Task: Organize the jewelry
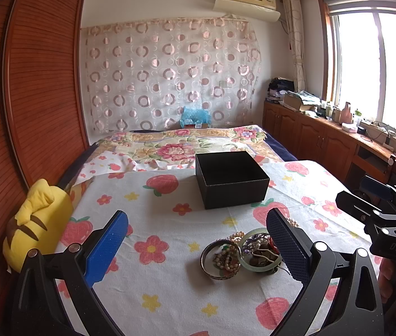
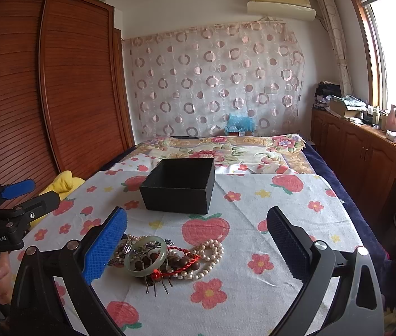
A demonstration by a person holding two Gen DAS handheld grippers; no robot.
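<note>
We hold both grippers wide open, gripping nothing: the jewelry pile (image 2: 167,257) lies just ahead-left of our right gripper (image 2: 198,247), ahead-right of our left gripper (image 1: 198,247).

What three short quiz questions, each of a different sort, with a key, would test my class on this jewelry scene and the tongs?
1. True or false: the black box already holds jewelry.
2. Which piece lies nearest the box? A) pearl strand B) pale green bangle C) hairpin
3. Fill in: both tongs, left and right, are ____.

Key
1. False: its visible inside is bare; the pile lies on the strawberry-print cloth.
2. A.
3. Open.
</note>
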